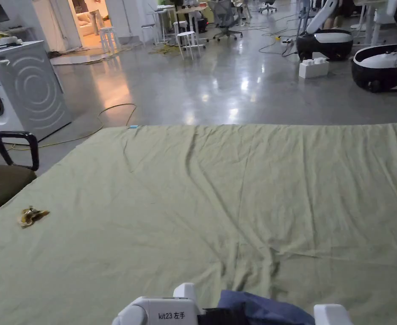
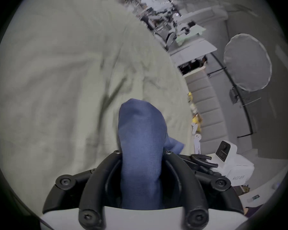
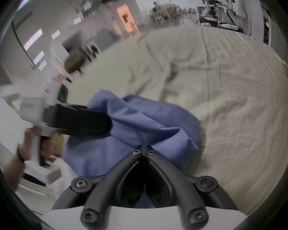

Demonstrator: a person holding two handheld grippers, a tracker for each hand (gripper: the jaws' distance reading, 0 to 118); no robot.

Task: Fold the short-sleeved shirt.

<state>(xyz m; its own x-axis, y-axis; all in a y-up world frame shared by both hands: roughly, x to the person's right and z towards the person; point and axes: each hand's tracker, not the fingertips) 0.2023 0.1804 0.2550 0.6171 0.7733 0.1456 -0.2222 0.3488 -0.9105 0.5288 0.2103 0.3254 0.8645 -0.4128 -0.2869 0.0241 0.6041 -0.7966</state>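
Zero folds made so far. Blue shirt [image 1: 261,309] bunched at 6 o'clock, off green sheet [image 1: 235,203]. Left gripper [image 2: 141,152] and right gripper [image 3: 144,149] both clenched on it. Spreading, folding all left.

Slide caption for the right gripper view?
Right gripper pinches bunched blue shirt above green sheet; left gripper grips alongside.

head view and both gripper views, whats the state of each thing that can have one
Blue short-sleeved shirt: bunched, held by both grippers at the near edge of the table.
Left gripper: shut on the shirt, a thick fold between its jaws.
Right gripper: shut on the shirt, jaw tips together on a pinch of cloth.
Pale green table sheet: spread out, wrinkled.
White front-loading washing machine: door closed.
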